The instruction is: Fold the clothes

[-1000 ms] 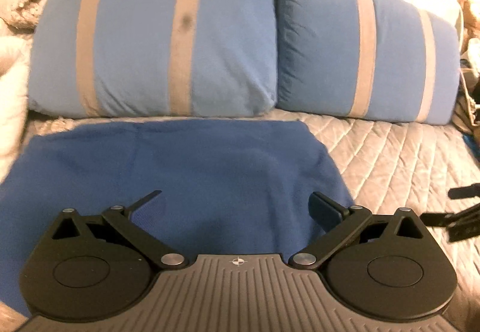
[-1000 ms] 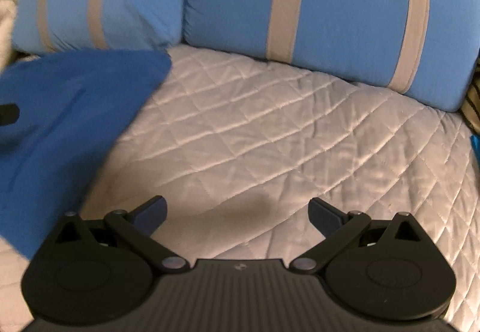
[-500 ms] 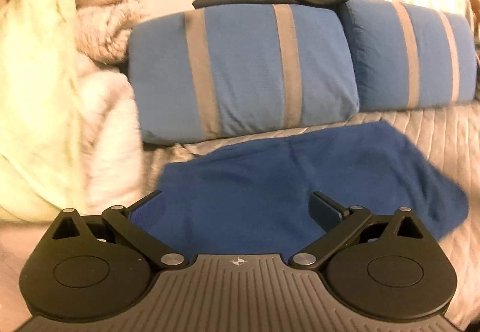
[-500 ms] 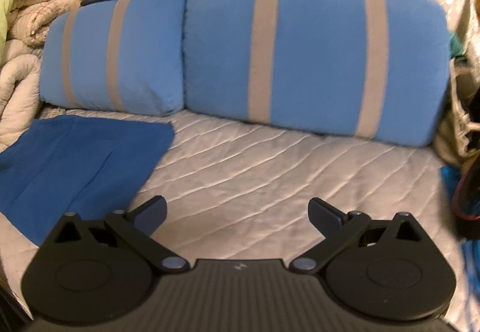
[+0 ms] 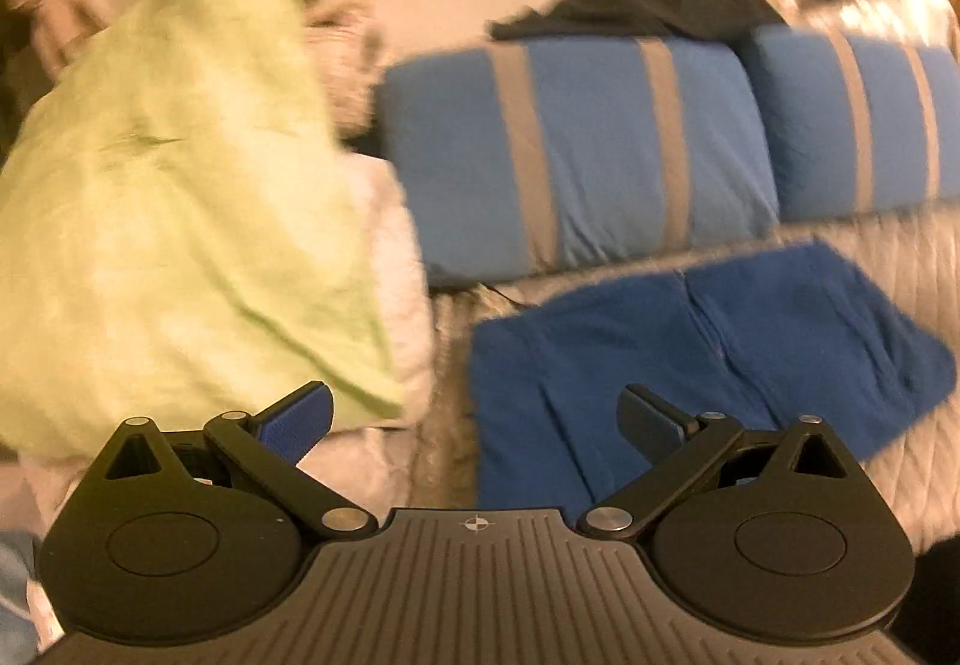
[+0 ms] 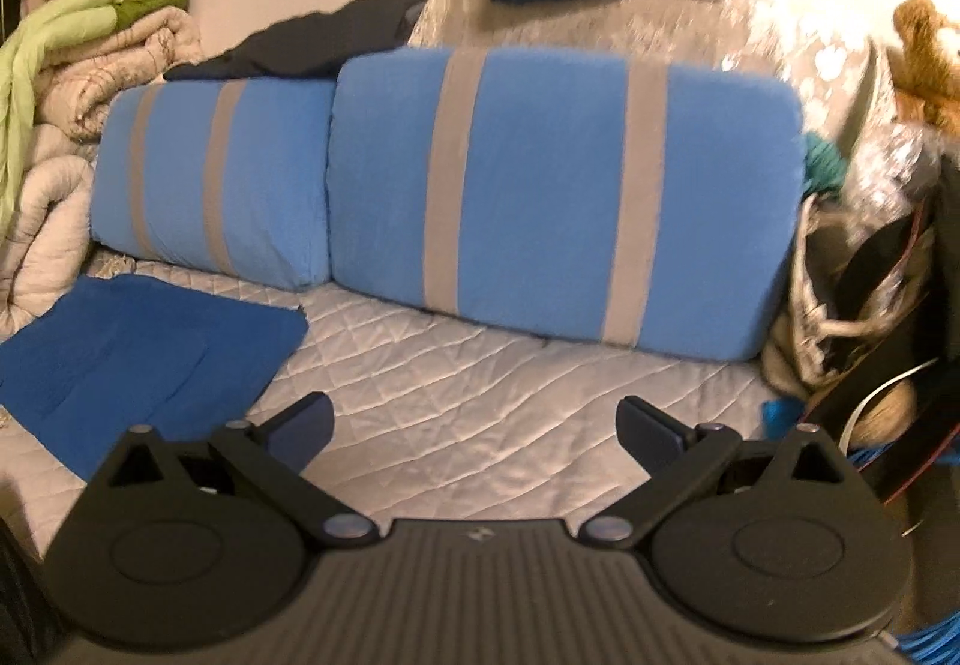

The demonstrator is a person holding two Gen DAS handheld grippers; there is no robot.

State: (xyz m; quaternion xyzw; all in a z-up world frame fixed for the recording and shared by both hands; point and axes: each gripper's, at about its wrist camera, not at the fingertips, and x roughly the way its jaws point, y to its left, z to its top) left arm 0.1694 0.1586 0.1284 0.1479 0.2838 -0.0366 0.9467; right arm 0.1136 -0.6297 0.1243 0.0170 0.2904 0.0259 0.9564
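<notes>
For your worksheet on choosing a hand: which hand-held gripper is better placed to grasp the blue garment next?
Left, probably. The left hand-held gripper is open with the blue garment just ahead; from the right hand-held gripper it lies far left.

The left gripper (image 5: 477,416) has a grey ribbed body with a small crosshair mark at its front edge, flanked by two black round housings — each with a circular recess and a triangular cut-out. Black link arms run from silver pivot pins out to the fingers (image 5: 297,416), whose inner pads are blue and textured. The right gripper (image 6: 474,419) has the same build — darker ribbed body, black housings, silver pins, dark blue fingers (image 6: 303,422).
</notes>
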